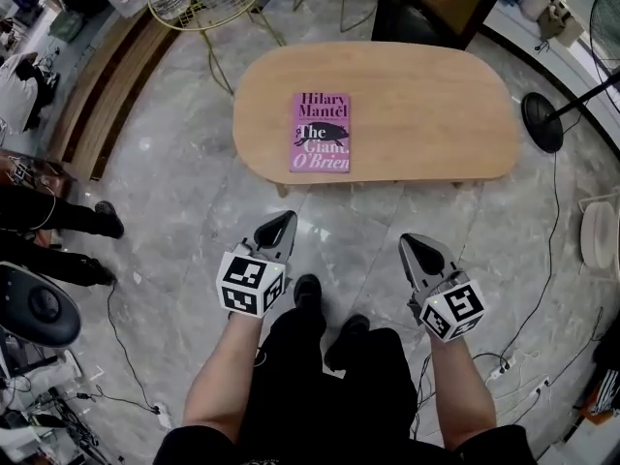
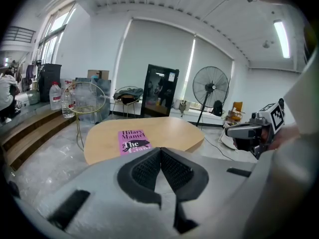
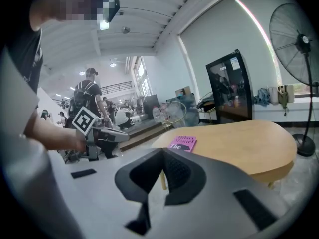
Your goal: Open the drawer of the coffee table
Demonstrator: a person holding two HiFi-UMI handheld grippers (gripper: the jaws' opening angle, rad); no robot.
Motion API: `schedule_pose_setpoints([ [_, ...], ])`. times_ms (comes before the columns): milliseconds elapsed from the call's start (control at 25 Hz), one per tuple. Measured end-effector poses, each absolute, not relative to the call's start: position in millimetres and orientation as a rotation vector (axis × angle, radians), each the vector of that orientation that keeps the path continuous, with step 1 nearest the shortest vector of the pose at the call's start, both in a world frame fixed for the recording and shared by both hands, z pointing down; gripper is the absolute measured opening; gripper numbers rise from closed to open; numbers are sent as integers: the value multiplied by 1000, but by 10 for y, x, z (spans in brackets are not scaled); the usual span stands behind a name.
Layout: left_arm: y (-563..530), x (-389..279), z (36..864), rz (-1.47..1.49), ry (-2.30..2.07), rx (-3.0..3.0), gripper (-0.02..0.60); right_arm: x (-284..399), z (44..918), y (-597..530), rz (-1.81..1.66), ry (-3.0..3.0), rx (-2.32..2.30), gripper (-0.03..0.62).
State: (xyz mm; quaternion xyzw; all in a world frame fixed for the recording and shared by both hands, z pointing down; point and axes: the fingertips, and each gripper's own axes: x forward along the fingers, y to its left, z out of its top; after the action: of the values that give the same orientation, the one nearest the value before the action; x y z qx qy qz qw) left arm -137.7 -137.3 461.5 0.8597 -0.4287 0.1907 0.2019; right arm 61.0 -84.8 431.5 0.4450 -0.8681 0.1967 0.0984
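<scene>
Jaws pressed together, empty, on my left gripper (image 1: 280,226) and right gripper (image 1: 420,252), head view, coffee table (image 1: 417,105) well ahead; left gripper view: tabletop only, no drawer seen; right gripper view: same; I'd expect rigid wood, gripped by a lip under the top.

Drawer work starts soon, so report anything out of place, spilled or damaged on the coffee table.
Nothing stands out. The purple book lies flat on the coffee table, nothing spilled or damaged. No drawer front shows in these views.
</scene>
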Motion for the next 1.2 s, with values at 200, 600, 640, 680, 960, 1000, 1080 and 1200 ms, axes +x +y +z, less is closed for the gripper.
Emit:
schedule_pose_setpoints([
  [200,-1646,-1359,5308,519,-1198,2428,9,611,5003,-1090,565,-2571,1361,6],
  [600,-1979,-1439,6769,490,-1251,2432,9,604,6535,-1569,511,-2556,1442,8],
  [640,-1995,-1433,6871,476,-1254,2432,9,615,6641,-1606,501,-2563,1448,8],
  [680,-2012,-1430,6961,466,-1253,2434,9,621,6747,-1642,487,-2569,1447,8],
  [960,-2181,-1530,7432,487,-1265,2500,9,722,7404,-1933,363,-2571,1431,8],
  [1000,-2195,-1551,7492,486,-1272,2498,9,763,7485,-1950,366,-2561,1440,12],
  [1080,-2208,-1587,7594,475,-1285,2488,9,834,7630,-1969,384,-2541,1451,31],
  [1200,-2232,-1627,7683,450,-1313,2473,11,873,7750,-1992,427,-2534,1449,52],
])
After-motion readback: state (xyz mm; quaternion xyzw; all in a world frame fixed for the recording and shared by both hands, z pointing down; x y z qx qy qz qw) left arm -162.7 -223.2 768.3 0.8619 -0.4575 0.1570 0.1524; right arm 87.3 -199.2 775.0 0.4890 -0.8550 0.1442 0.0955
